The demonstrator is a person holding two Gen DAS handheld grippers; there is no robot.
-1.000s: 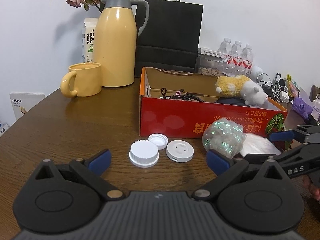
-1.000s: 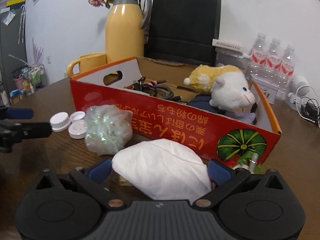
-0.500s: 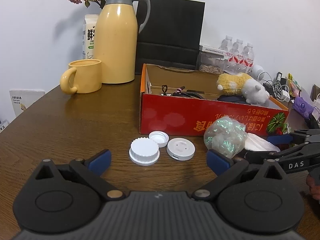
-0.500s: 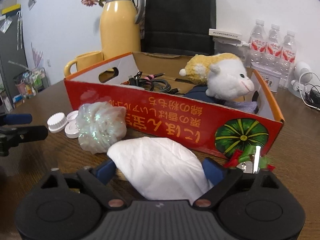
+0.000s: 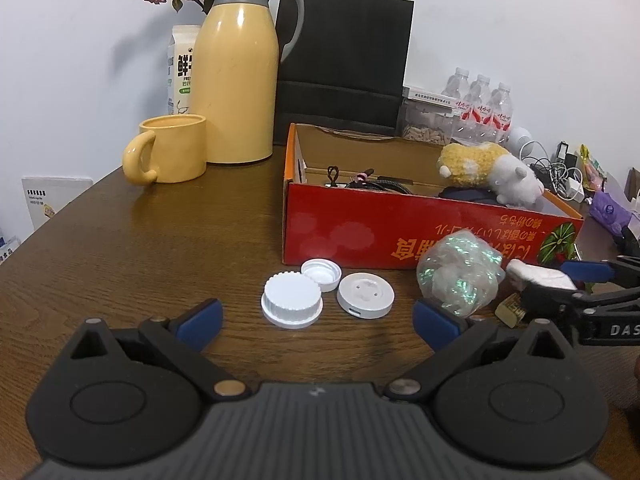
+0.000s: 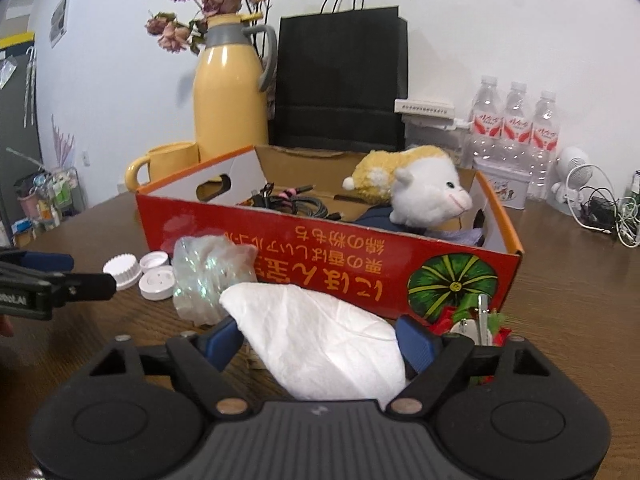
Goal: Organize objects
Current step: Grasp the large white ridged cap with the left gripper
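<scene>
**Right tool closing on white cloth**

Right tool (image 6: 318,344): pads narrowed around the white cloth (image 6: 320,344) since a second ago, now pressing both sides, cloth slightly raised. Likely bound for the red box (image 6: 320,256) just ahead; front wall to clear. Left tool (image 5: 316,318) apart, empty, caps (image 5: 292,299) ahead on desk (image 5: 160,240).
</scene>
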